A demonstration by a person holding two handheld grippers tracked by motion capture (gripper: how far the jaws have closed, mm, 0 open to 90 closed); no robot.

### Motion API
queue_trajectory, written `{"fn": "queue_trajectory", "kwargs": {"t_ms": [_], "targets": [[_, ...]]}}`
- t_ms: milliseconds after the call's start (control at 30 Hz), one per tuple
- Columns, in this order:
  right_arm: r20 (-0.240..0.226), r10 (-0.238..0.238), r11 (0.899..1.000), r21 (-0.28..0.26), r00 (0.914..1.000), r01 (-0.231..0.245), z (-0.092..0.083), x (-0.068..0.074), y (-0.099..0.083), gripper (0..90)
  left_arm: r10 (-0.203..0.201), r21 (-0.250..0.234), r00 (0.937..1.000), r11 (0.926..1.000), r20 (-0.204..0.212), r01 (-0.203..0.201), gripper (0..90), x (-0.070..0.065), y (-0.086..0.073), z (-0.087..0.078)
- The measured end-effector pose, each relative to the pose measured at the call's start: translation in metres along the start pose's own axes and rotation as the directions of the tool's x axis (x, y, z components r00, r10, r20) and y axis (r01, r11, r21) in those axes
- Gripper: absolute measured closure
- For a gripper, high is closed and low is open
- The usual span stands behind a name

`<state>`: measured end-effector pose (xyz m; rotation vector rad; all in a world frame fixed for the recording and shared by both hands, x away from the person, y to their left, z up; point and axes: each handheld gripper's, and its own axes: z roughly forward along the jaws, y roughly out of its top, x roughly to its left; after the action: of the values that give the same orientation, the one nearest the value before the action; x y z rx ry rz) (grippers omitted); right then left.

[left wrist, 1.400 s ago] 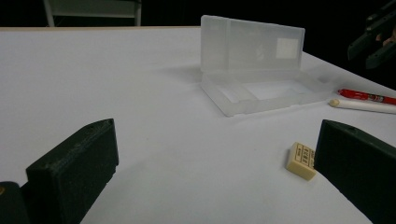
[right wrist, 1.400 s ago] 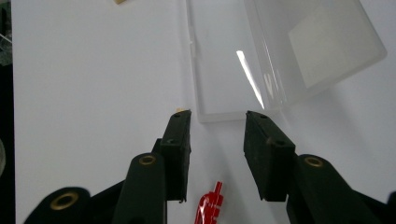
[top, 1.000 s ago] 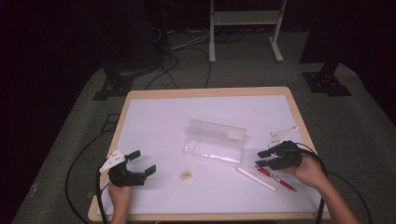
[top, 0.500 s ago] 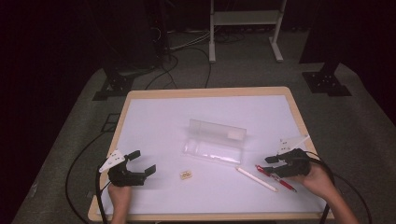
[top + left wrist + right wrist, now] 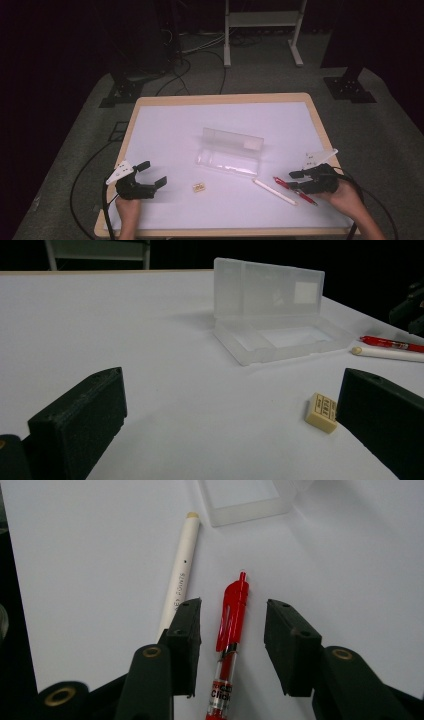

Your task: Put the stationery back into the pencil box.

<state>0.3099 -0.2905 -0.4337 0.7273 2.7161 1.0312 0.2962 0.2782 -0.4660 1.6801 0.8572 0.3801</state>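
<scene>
since a moment ago the right claw (image 5: pixel 232 630) has slid back toward the surface's (image 5: pixel 170 130) five o'clock corner, jaws apart astride the red pen (image 5: pixel 231 630), not pinching it. beside the red pen lies a white pen (image 5: pixel 180 580). at seven o'clock the left claw (image 5: pixel 147 176) rests wide open, holding nothing, an eraser (image 5: pixel 322 412) near it.

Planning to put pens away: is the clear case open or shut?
Open: the clear case has its lid standing upright behind an empty tray.
</scene>
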Motion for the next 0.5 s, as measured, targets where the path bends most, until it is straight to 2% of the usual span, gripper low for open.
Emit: {"fn": "queue_trajectory", "kwargs": {"t_ms": [267,500], "targets": [[-0.002,0.018,1.000,-0.002,0.9998,-0.018,0.001,0.002,-0.010,58.4,-0.002,0.000,1.0000,1.0000,-0.003,0.002,0.0,0.000,0.000,0.000],[0.008,0.021,1.000,0.019,0.9997,-0.021,0.006,0.005,-0.024,63.3,-0.004,0.002,1.0000,1.0000,-0.005,0.004,0.0,0.000,0.000,0.000]]}}
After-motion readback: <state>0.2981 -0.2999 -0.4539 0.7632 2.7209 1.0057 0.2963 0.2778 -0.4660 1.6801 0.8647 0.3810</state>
